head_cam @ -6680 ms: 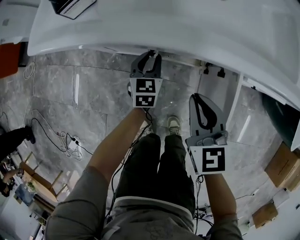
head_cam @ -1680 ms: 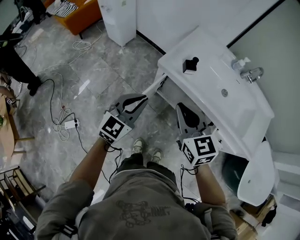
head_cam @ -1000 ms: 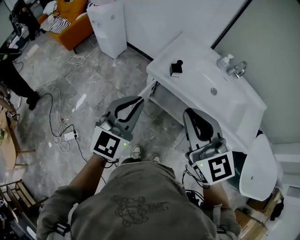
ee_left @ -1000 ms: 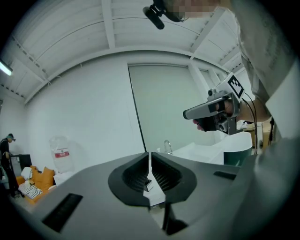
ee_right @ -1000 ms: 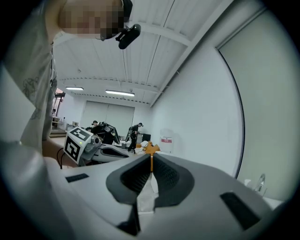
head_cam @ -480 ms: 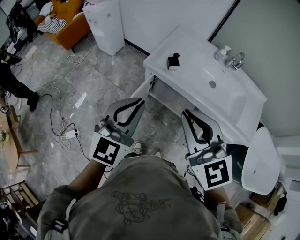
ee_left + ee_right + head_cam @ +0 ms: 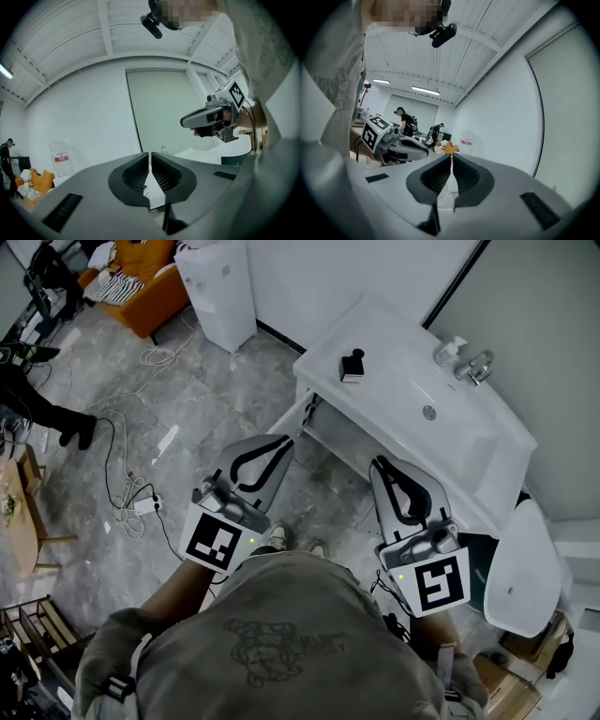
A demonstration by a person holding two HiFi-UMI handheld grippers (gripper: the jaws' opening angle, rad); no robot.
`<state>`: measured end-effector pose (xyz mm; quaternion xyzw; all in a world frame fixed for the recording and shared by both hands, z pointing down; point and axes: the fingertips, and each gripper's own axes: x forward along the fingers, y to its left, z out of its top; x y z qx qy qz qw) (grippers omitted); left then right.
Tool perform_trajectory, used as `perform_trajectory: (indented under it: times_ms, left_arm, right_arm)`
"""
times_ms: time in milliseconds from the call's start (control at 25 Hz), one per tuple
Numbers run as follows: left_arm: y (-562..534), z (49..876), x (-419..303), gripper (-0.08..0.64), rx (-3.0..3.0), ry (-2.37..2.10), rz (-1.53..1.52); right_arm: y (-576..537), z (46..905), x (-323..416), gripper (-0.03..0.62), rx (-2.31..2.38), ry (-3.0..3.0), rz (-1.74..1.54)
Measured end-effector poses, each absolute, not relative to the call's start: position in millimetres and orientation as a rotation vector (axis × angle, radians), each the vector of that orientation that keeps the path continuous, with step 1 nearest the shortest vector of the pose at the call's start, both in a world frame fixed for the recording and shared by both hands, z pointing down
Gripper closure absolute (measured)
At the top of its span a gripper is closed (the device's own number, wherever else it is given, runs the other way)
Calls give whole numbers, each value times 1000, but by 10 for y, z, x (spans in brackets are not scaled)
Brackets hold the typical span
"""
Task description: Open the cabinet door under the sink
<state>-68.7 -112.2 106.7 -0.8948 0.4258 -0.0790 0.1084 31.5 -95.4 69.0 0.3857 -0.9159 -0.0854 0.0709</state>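
Observation:
The white sink (image 7: pixel 422 418) stands at the upper right of the head view. The cabinet beneath it is open, and its white door (image 7: pixel 298 418) sticks out edge-on at the left end. My left gripper (image 7: pixel 283 441) hangs level in front of that door, apart from it, jaws shut with nothing between them. My right gripper (image 7: pixel 381 463) is held before the open cabinet front, also shut and empty. In the left gripper view the left gripper's pads (image 7: pixel 150 157) meet. In the right gripper view the right gripper's pads (image 7: pixel 451 158) meet too.
A black object (image 7: pixel 352 365), a soap bottle (image 7: pixel 448 351) and a tap (image 7: pixel 478 367) sit on the sink top. A white toilet lid (image 7: pixel 520 568) and a dark bin (image 7: pixel 473 554) are at the right. Cables and a power strip (image 7: pixel 145 505) lie on the floor at the left.
Several seconds ago both grippers were close under the sink rim; they are now drawn back and higher, with the whole sink in view. Over the last half second almost nothing moved.

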Motion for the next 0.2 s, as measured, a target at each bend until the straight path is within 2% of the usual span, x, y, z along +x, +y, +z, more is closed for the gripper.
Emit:
perform_trajectory:
  times_ms: [200]
  left_arm:
    - [-1113, 1029, -691, 529, -2632, 1256, -241]
  right_arm:
    - [-969, 680, 381, 558, 1175, -2771, -229]
